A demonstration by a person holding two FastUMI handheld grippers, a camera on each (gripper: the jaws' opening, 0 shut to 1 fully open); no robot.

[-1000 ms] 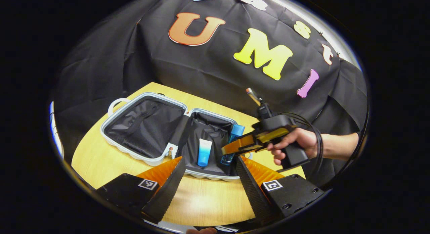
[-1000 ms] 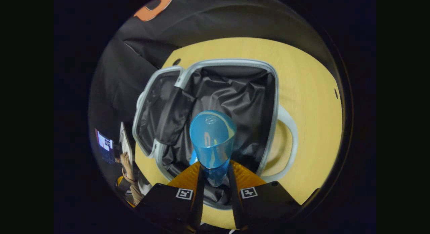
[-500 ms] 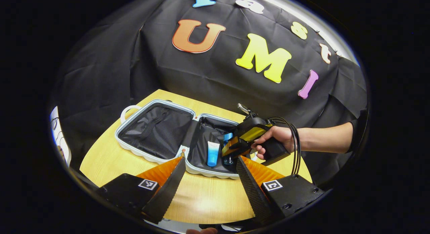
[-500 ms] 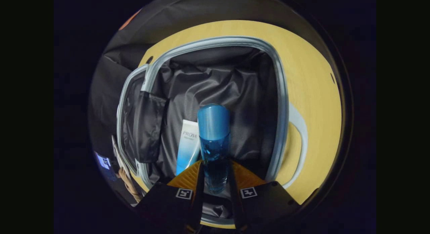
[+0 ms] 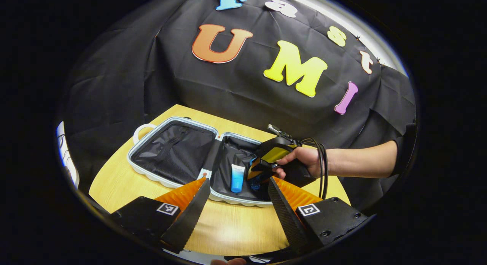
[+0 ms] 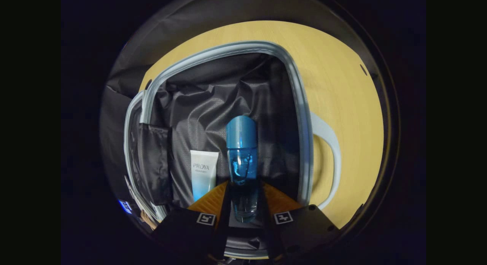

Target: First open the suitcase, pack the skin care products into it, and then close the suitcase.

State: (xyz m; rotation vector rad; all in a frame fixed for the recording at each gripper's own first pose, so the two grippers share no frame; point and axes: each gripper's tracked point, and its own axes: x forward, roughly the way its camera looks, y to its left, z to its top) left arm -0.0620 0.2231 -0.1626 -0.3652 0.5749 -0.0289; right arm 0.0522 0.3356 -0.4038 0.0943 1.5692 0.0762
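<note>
The white suitcase (image 5: 152, 175) lies open flat on the bench; a blue-white tube (image 6: 203, 173) and a blue bottle (image 6: 241, 158) lie side by side in its right half.

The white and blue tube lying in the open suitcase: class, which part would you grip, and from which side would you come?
Grip the tube across its middle, coming down from above with one finger on each long side. It lies flat on the suitcase lining, and the blue bottle held by the right gripper lies close beside it, so a low sideways approach looks cramped.
</note>
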